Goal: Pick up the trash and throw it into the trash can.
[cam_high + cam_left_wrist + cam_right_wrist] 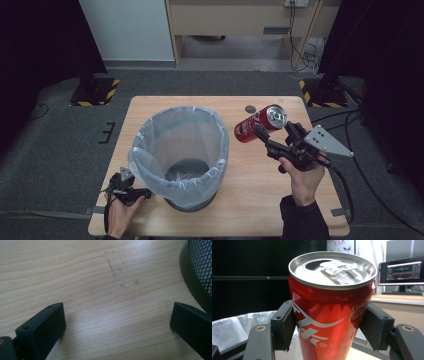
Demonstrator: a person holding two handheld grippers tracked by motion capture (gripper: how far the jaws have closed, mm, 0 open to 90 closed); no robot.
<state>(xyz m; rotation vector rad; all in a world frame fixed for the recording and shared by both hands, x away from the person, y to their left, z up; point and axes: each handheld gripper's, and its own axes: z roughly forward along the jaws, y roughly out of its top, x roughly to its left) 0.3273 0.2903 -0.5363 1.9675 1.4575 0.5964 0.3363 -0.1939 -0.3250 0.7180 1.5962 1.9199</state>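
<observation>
Right gripper (pixel 267 137) clamped on red can (pixel 259 124), lifted off tabletop (pixel 260 200), right of lined bin (pixel 180 150). Drop into bin remains. Left gripper (pixel 131 192) gaping, idle near front-left corner.

The red can's (pixel 329 315) base is cut off by the right gripper view's bottom edge. In the left gripper view, the mesh bin (pixel 200 267) runs off the right edge. Near the bench's (pixel 165 107) far edge, a small dark disc (pixel 250 109) is too small to identify.

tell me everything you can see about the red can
The red can is a slim metal drink can with white lettering and a silver top whose tab opening looks already open. It is held off the table, tilted in the high view, clamped at its sides between the jaws of the right gripper. It hangs just right of the lined bin, touching nothing else.
</observation>
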